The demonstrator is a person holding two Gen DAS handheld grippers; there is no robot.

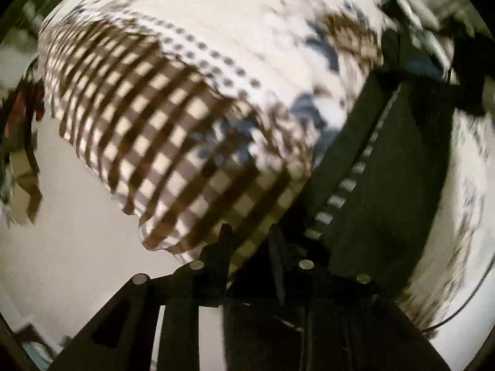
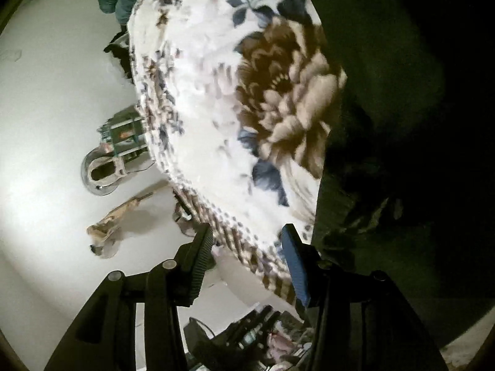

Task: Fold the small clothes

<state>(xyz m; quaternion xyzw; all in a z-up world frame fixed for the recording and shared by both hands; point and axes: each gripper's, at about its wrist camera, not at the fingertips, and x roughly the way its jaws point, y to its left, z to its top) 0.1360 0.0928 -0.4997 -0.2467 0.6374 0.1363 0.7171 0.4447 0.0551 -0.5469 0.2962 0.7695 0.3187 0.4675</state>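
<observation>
A small white garment (image 1: 216, 71) with brown and blue flowers and a brown checked hem fills the left wrist view, blurred and lifted off the white surface. My left gripper (image 1: 247, 241) is shut on its checked hem. In the right wrist view the same garment (image 2: 216, 108) hangs in front of a dark cloth (image 2: 402, 123). My right gripper (image 2: 247, 247) has its fingers (image 2: 201, 256) wide apart, with the garment's dotted edge hanging between them, not pinched.
A dark garment with a zipper (image 1: 371, 170) lies at the right of the left wrist view. On the white table (image 2: 46, 123) lie a metal object (image 2: 102, 170) and a crumpled scrap (image 2: 114, 222). Clutter (image 2: 256, 334) sits below the right gripper.
</observation>
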